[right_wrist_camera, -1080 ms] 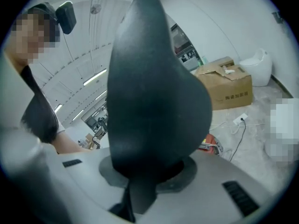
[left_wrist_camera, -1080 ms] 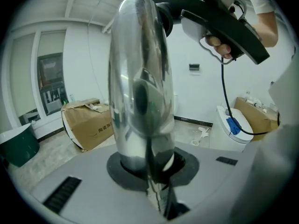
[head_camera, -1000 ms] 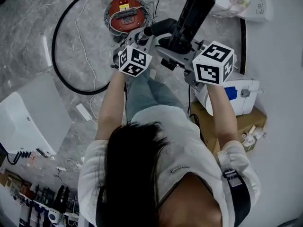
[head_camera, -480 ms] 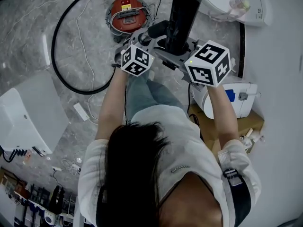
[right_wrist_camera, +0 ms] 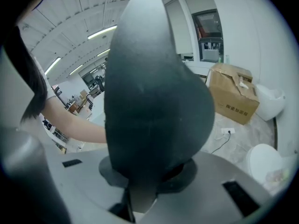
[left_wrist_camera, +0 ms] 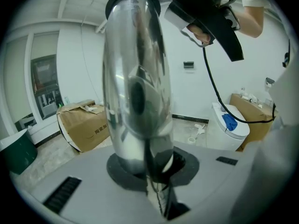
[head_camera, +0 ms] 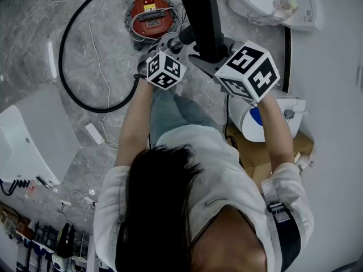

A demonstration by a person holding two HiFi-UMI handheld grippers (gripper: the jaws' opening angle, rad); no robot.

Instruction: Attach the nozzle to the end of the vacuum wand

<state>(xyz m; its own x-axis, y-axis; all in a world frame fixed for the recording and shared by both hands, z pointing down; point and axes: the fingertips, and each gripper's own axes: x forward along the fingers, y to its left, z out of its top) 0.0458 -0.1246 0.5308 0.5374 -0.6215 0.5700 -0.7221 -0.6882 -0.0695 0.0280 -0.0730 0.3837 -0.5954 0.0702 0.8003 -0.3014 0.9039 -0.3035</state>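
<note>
In the left gripper view a shiny chrome vacuum wand (left_wrist_camera: 135,87) fills the middle and rises straight out of my left gripper (left_wrist_camera: 149,169), which is shut on it. The head view shows that gripper (head_camera: 172,45) under its marker cube, with the wand's dark end (head_camera: 186,37) poking out toward the nozzle. A long black nozzle (head_camera: 202,22) stands up from my right gripper (head_camera: 211,58), which is shut on its base. In the right gripper view the nozzle (right_wrist_camera: 154,97) blocks most of the picture above the gripper (right_wrist_camera: 142,176). Where wand and nozzle meet is hidden.
A red vacuum canister (head_camera: 150,15) sits on the grey floor ahead, its black hose (head_camera: 67,67) looping left. A white toilet (head_camera: 278,1) is at the top right. A white appliance (head_camera: 266,115) on a cardboard box (head_camera: 272,152) stands at the right, a white panel (head_camera: 28,140) at the left.
The right gripper has rolled, swinging the nozzle's far end from upper right to upper left, so it now stands over the wand's end. The left gripper has stayed put.
</note>
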